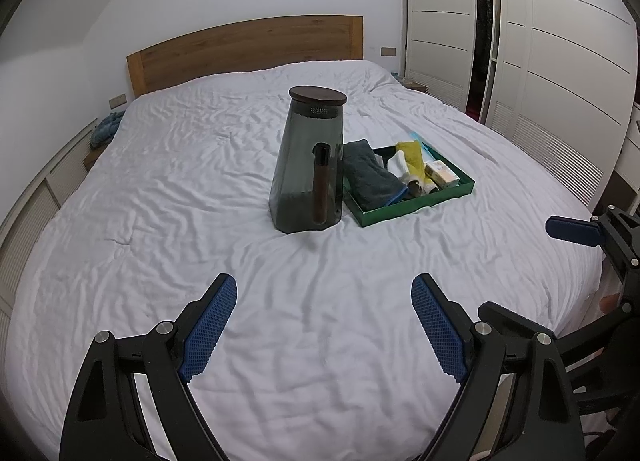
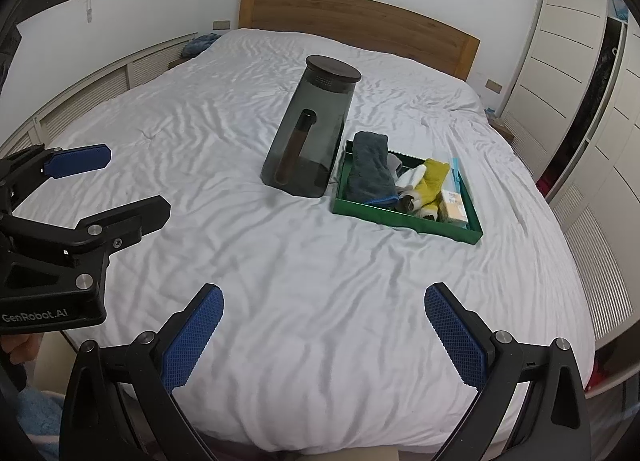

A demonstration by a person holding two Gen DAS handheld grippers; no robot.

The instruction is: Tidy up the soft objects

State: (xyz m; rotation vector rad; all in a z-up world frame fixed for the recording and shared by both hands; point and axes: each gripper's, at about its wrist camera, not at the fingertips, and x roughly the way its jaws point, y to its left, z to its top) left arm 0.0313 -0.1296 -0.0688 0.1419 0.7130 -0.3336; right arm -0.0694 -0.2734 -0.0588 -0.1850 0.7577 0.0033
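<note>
Home bedroom: white-sheeted bed, wooden headboard, wardrobe.

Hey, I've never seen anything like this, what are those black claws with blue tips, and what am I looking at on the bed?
Those are two hand-held grippers, each carrying its own camera. One picture looks along the left gripper, the other along the right gripper; each also catches its neighbour at the edge. Both are open and hold nothing. On the white bed stands a dark jug with a lid. Beside it is a green tray holding a grey towel, a yellow cloth and small packets.
</note>
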